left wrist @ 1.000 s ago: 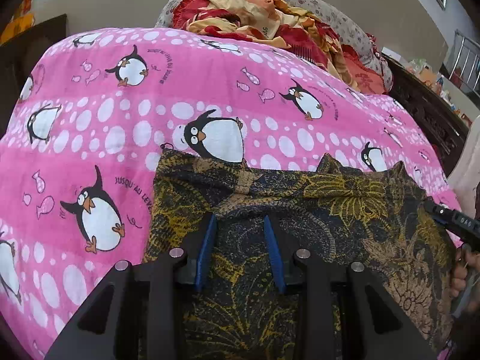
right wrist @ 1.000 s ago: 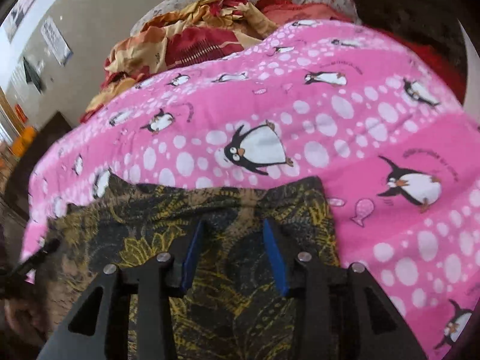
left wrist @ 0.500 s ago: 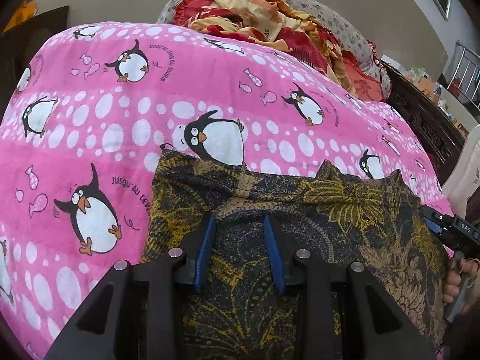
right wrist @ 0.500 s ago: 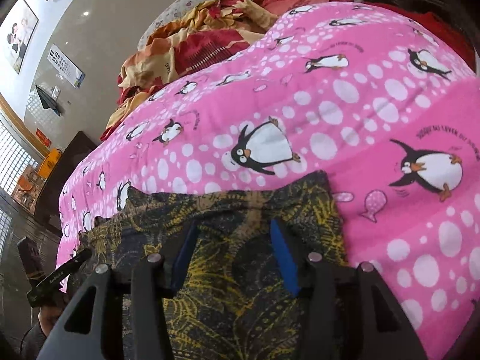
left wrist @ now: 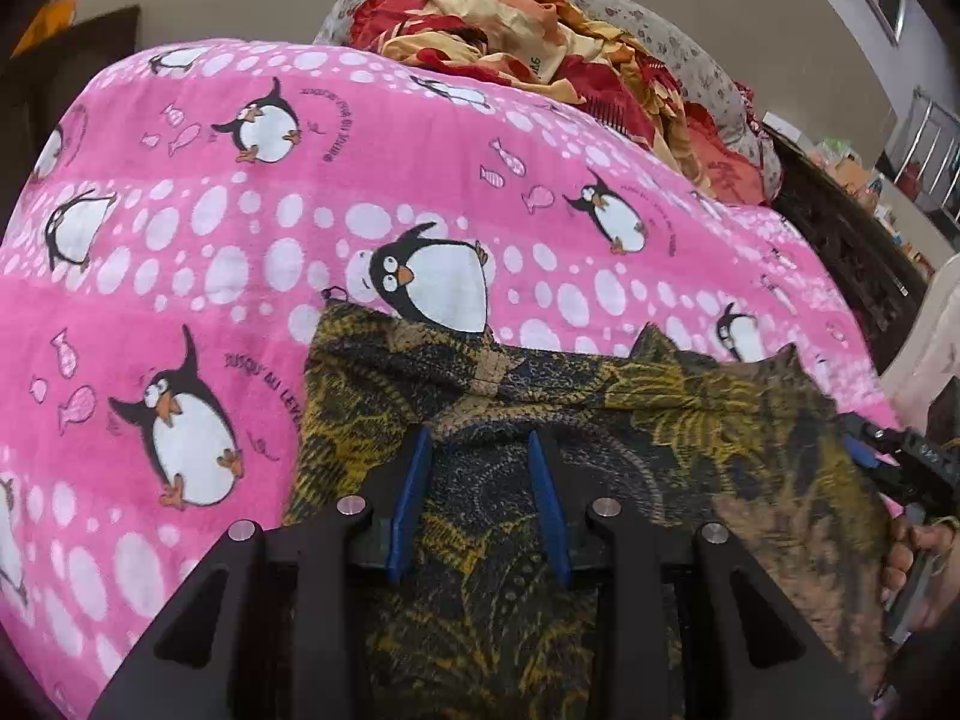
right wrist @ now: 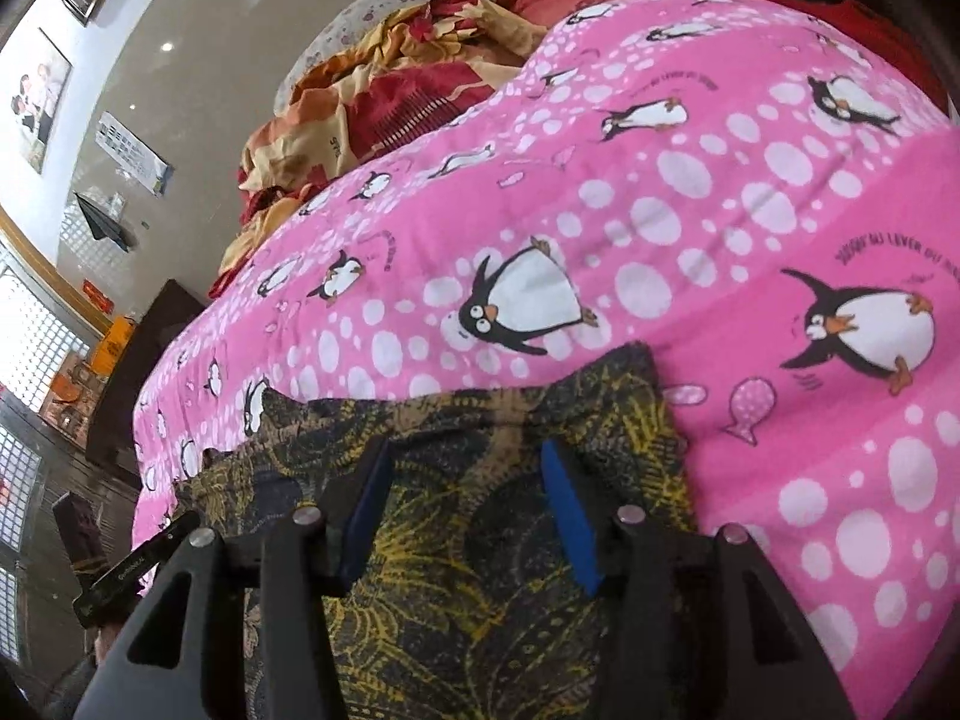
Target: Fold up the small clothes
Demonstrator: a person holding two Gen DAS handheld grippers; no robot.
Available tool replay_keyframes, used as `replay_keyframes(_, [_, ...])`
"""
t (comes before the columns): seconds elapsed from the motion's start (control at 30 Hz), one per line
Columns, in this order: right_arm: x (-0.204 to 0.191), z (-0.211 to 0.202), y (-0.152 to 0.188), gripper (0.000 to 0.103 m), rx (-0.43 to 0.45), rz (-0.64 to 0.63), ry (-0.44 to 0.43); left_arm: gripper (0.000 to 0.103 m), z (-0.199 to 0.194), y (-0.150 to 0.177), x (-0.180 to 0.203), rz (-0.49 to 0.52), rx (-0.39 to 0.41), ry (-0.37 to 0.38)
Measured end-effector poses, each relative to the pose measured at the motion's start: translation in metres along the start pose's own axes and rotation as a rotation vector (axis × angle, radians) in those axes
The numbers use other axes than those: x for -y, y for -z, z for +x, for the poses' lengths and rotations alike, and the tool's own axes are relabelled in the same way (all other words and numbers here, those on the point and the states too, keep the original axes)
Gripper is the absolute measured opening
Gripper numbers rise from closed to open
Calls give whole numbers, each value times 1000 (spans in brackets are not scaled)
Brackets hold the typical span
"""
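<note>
A small dark garment with a yellow-brown batik print lies spread on a pink penguin blanket. My left gripper is open, its blue pads hovering over the garment's left part. My right gripper is open over the garment near its right edge. The right gripper also shows in the left wrist view at the garment's far right side. The left gripper's body shows at the lower left of the right wrist view.
A heap of red, orange and floral bedding lies at the far end of the bed. Dark wooden furniture runs along the right side. The blanket stretches beyond the garment. A dark cabinet stands on the left.
Both grippers have stayed open over the garment. The right gripper's jaws have widened a little and its view has tilted and moved closer to the cloth. The left gripper has barely moved.
</note>
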State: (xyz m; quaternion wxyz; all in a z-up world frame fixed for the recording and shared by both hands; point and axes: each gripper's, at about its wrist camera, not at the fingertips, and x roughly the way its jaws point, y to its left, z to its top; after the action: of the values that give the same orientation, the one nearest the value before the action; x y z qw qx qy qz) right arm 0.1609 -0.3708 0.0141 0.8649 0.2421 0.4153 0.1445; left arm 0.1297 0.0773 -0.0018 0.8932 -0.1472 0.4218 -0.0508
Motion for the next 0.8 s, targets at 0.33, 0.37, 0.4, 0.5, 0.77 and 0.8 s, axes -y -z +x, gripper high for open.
replay_keyframes(0.33, [-153, -58, 55, 54, 23, -382, 55, 12, -125, 85, 20, -6, 68, 192])
replay_keyframes(0.37, [-168, -51, 65, 54, -3, -417, 53, 12, -126, 96, 24, -2, 57, 214])
replay_keyframes(0.4, [-183, -41, 77, 54, -19, -464, 65, 12, -125, 105, 26, -1, 47, 225])
replay_keyframes(0.5, [-215, -14, 106, 54, -74, -558, 71, 12, -105, 130, 20, -51, -14, 213])
replay_keyframes(0.77, [-190, 24, 139, 69, -103, -572, 66, 12, -97, 152, 8, -44, 84, 272])
replay_keyframes(0.8, [-187, 24, 139, 70, -103, -563, 51, 12, -97, 153, 9, -38, 95, 273])
